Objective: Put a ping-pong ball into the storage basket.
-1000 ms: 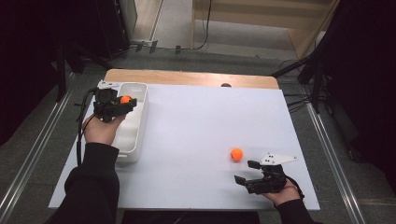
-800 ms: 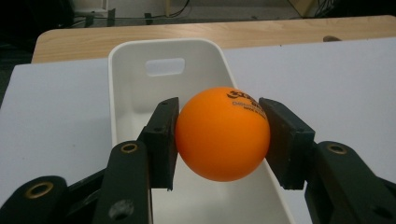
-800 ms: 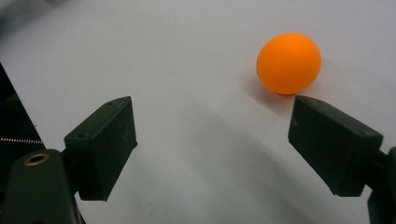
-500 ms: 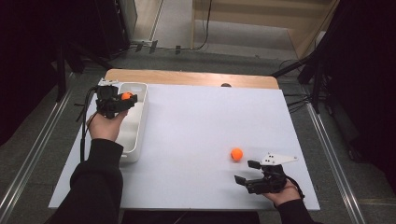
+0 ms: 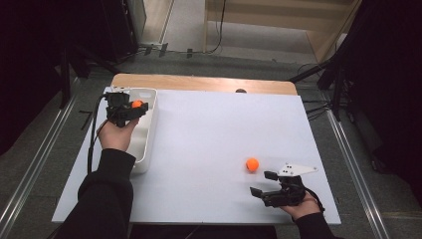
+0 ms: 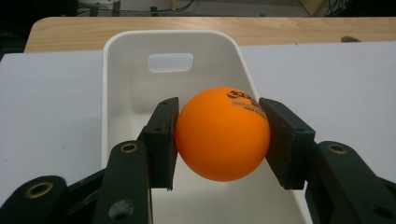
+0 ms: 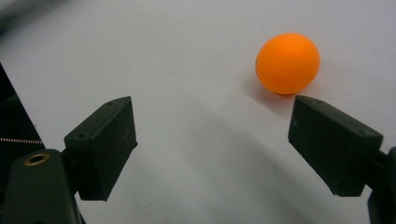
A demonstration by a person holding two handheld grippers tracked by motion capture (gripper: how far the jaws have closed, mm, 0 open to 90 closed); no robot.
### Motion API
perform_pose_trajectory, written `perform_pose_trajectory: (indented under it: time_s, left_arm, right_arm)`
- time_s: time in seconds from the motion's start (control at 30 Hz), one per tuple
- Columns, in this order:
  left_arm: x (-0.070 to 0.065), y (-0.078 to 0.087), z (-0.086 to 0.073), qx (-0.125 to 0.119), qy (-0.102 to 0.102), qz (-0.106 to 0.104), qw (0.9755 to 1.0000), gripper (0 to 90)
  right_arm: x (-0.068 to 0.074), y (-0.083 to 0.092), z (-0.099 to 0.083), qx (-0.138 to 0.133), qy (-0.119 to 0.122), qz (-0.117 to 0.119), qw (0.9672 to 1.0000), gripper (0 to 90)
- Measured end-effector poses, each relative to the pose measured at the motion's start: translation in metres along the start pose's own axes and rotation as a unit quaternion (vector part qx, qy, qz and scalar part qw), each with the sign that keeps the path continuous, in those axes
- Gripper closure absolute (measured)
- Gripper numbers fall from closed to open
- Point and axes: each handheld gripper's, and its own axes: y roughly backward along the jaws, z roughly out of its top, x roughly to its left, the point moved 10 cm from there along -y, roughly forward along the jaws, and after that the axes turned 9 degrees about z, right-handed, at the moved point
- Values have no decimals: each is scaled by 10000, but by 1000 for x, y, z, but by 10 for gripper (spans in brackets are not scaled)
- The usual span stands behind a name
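Little has shifted since the earlier frames: the left gripper [image 5: 130,110] has crept slightly toward the upper left of the high view, clenched on a glossy orange ball [image 6: 222,132] above the white plastic bin [image 6: 122,88]. Releasing it there looks next. The right gripper [image 5: 266,183] rests, jaws spread and empty, beside a second orange ball [image 5: 252,164] at lower right.

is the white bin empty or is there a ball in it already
Empty as far as shown. The white bin shows bare floor in the left gripper view; the left gripper holds an orange ball above it.
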Motion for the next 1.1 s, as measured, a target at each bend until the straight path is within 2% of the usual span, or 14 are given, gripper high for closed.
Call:
perform_pose_trajectory:
  time_s: [0.23, 0.7, 0.8, 1.1]
  left_arm:
    - [2, -7, -5, 134, 6, 32, 9999, 509]
    - [1, -8, -6, 222, 33, 11, 9997, 503]
    - [1, -8, -5, 188, 74, -27, 9998, 396]
    - [1, -5, -3, 175, 143, -124, 9997, 340]
  right_arm:
    - [0, 0, 0, -3, -11, 10, 10000, 136]
    - [0, 0, 0, -17, 10, 7, 10000, 136]
    - [0, 0, 0, -6, 7, 14, 10000, 136]
    - [1, 0, 0, 5, 2, 19, 10000, 136]
